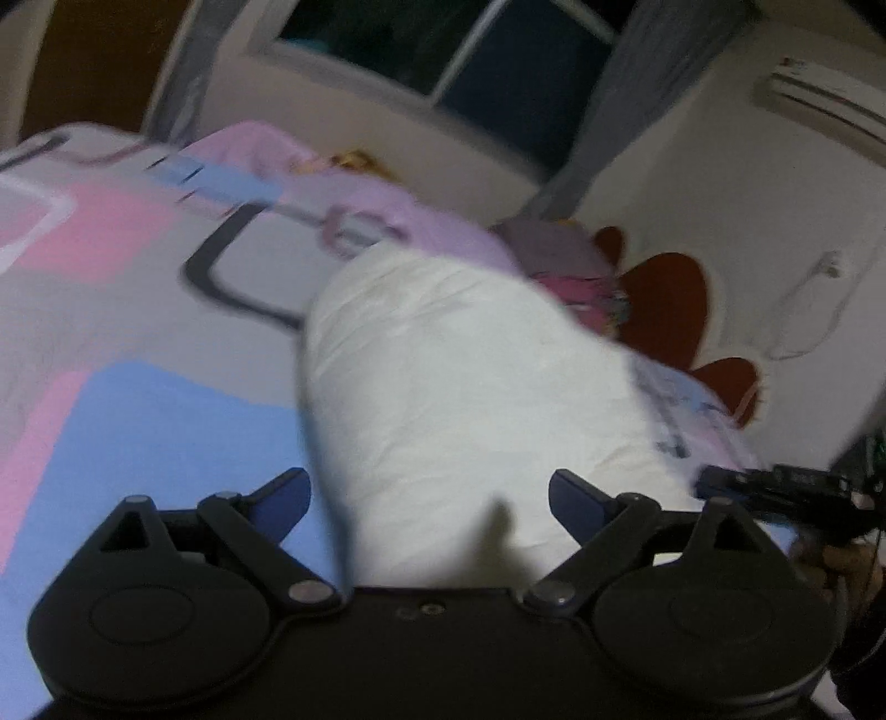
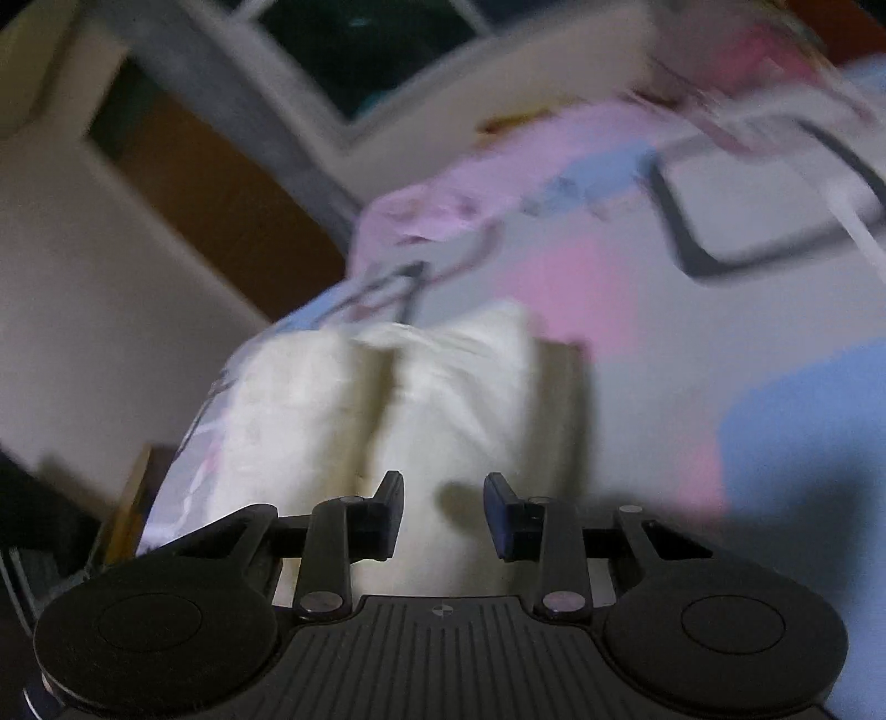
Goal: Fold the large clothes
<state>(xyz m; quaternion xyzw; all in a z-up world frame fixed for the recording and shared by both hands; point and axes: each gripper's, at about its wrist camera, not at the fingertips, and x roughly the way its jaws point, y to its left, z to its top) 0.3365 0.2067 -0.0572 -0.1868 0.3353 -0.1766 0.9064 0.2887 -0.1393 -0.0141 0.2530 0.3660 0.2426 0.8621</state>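
On the bed, a white folded garment lies as a puffy bundle, filling the middle of the left wrist view from about 12 o'clock down to the gripper's base. From the right wrist view the same white garment shows a deep crease running down its middle, splitting it into 2 soft lobes, with a flat pale edge showing at its 3 o'clock side.

Just below it, the left hand-held gripper has its jaws spread wide; the cloth lies beyond and between the blue-padded fingers, and neither pad presses on it, so it holds nothing. The right hand-held gripper has its jaws drawn much closer together, a narrow gap left between the fingers; white cloth is seen through the gap, but the pads look clear of it, and the blur leaves some doubt. That right gripper also shows at 3 o'clock in the left wrist view, as a dark shape at the frame's edge.

Under the garment spreads a bedspread in blocks of pink, blue and grey with dark outlines. At 1 o'clock from the garment lies a lilac pillow, and at 2 o'clock a dark red cushion. Further out at 12 o'clock is a dark window with grey curtains, and at 2 o'clock a wall air conditioner.
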